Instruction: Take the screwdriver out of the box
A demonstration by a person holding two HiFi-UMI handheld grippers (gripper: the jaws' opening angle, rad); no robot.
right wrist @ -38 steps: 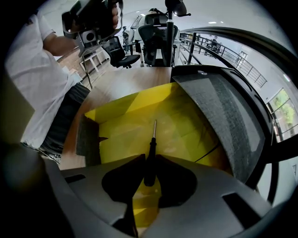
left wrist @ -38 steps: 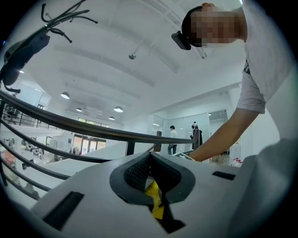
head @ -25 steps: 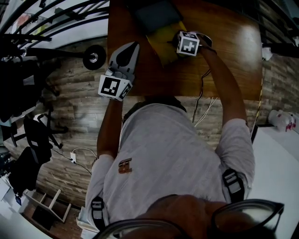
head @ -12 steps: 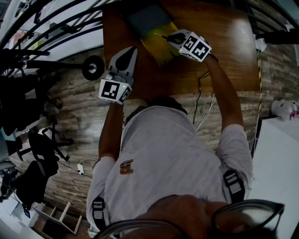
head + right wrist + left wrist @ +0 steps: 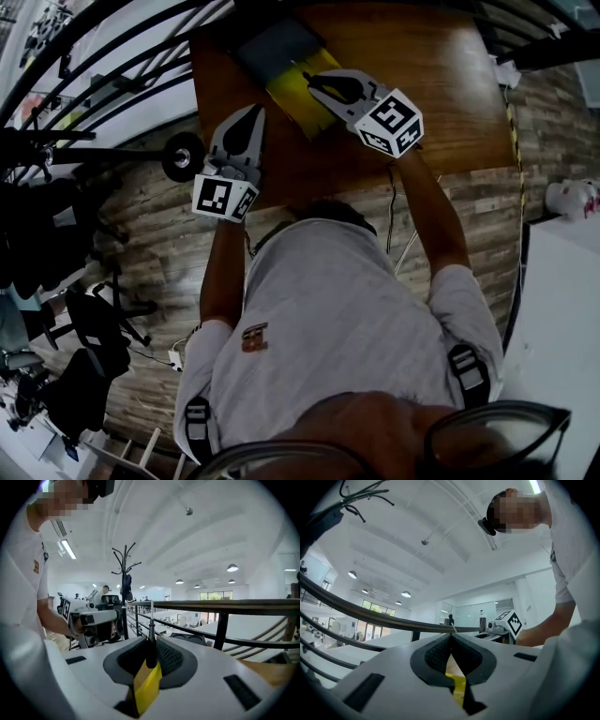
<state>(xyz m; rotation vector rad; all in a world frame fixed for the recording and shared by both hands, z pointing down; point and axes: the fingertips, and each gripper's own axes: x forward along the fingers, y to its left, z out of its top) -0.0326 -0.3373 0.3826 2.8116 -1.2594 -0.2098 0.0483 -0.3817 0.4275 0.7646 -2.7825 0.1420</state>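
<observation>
A yellow box (image 5: 295, 89) with a dark lid (image 5: 275, 47) lies on the wooden table (image 5: 441, 66). My right gripper (image 5: 311, 80) hangs over the box, lifted off it. In the right gripper view the right gripper (image 5: 151, 641) is shut on a screwdriver (image 5: 151, 654), whose black handle sits between the pads while its thin metal shaft sticks up past the tips. The left gripper (image 5: 253, 111) hovers at the table's near left edge beside the box. Its jaws meet at the tips with nothing held (image 5: 451, 638), and the yellow box (image 5: 458, 686) shows below through the gap.
Dark railing bars (image 5: 112, 56) run along the far left of the table. A black wheel (image 5: 180, 156) stands on the wood floor beside it. Cables (image 5: 398, 220) hang off the table's near edge. A coat stand (image 5: 124, 573) rises beyond the railing.
The right gripper has risen out of the box with the screwdriver and rolled, so its marker cube now faces up nearer me. The left gripper has lifted slightly.
</observation>
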